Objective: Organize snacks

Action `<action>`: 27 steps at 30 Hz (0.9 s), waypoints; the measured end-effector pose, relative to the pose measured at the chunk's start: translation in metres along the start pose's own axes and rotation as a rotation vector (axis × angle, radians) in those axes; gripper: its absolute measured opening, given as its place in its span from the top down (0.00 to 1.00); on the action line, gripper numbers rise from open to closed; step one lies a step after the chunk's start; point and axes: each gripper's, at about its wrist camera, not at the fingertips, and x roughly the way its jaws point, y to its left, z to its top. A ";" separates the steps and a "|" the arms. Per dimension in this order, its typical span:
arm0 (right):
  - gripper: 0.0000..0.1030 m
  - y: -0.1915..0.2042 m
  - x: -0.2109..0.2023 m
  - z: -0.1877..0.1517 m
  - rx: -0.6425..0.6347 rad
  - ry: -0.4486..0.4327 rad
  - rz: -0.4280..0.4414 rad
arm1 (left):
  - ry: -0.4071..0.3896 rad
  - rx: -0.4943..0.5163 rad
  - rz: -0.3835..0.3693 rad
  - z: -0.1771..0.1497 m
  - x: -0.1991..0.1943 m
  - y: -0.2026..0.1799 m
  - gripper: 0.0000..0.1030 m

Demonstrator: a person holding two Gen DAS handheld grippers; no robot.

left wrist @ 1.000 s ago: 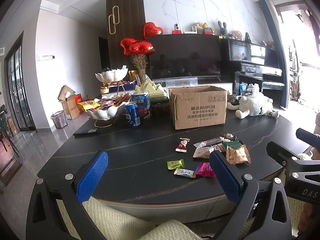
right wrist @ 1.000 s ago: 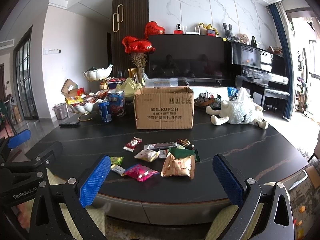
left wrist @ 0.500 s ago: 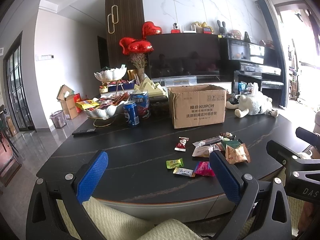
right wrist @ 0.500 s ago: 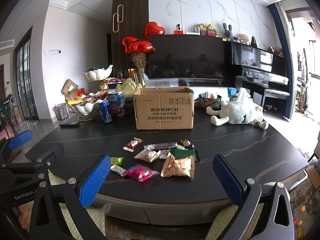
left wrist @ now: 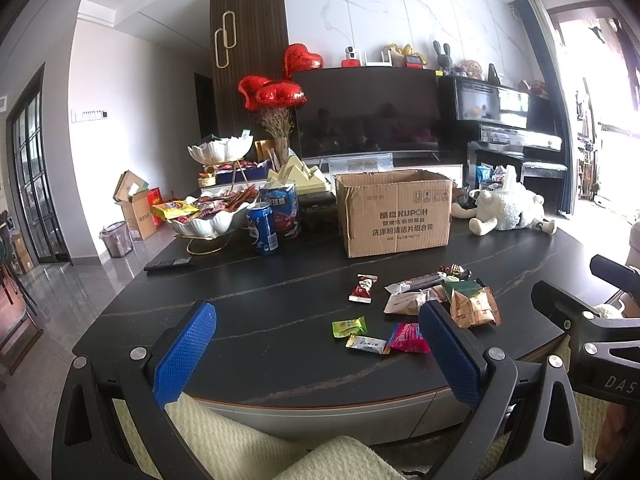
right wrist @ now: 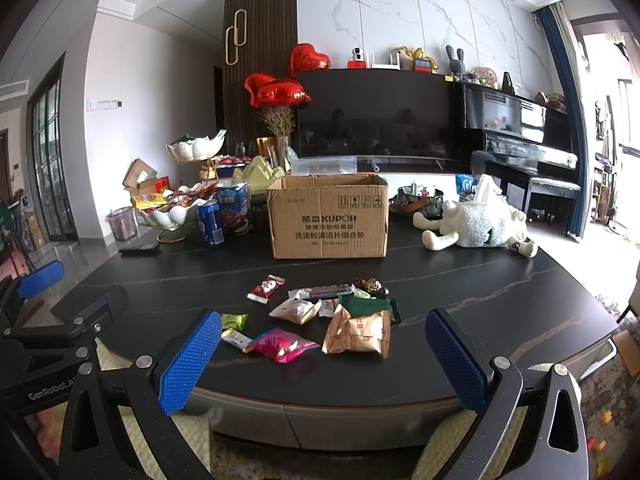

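Several loose snack packets lie near the front of the dark table [right wrist: 500,300]: a tan bag [right wrist: 358,332], a pink packet [right wrist: 286,345], a green candy [right wrist: 233,321] and a red-and-white one [right wrist: 266,289]. They also show in the left wrist view, the tan bag [left wrist: 474,313] at right of centre. An open cardboard box [right wrist: 328,218] stands behind them. My right gripper [right wrist: 322,354] is open and empty, just short of the pile. My left gripper [left wrist: 318,346] is open and empty, left of the pile.
A white bowl [right wrist: 172,214] full of snacks, a blue can [right wrist: 211,224] and a blue tin [right wrist: 236,208] stand at the back left. A remote [right wrist: 140,249] lies near them. A plush sheep [right wrist: 480,226] lies at the back right.
Both grippers have stayed open; the views have shifted only slightly toward the table.
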 end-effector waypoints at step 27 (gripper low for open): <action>0.01 0.007 0.036 -0.009 -0.006 0.097 0.056 | 0.100 -0.010 -0.033 -0.013 0.032 0.007 0.00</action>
